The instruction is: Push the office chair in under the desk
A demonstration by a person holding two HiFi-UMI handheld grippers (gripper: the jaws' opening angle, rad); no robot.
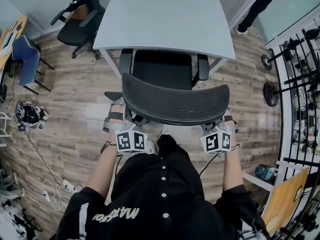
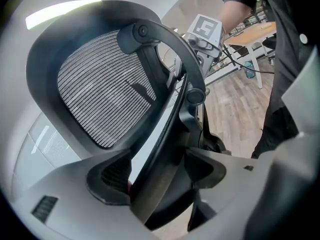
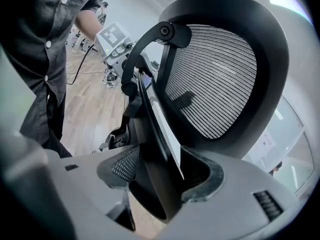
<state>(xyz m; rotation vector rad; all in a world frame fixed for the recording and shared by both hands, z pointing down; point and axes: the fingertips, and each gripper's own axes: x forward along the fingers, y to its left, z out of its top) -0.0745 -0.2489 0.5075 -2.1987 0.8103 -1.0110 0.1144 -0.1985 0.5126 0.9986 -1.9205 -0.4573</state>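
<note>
While the head view shows the chair [image 1: 175, 101] with its seat partly under the desk [image 1: 165, 19] and its back flanked by the left gripper [image 1: 117, 115] and right gripper [image 1: 227, 119], an uneven shove would probably swivel it and knock an armrest [image 1: 202, 66] against a desk leg [image 1: 218, 64]. Left gripper view: wide-set jaws clamp the frame edge of the chair's back. Right gripper view: likewise, jaws wide and pressed on the opposite edge.

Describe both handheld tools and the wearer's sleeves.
The left tool and right tool have pale grey bodies and dark textured pads, each topped by a white cube with black square markers. A thin dark cable trails from the right one. The sleeves are short and black.
</note>
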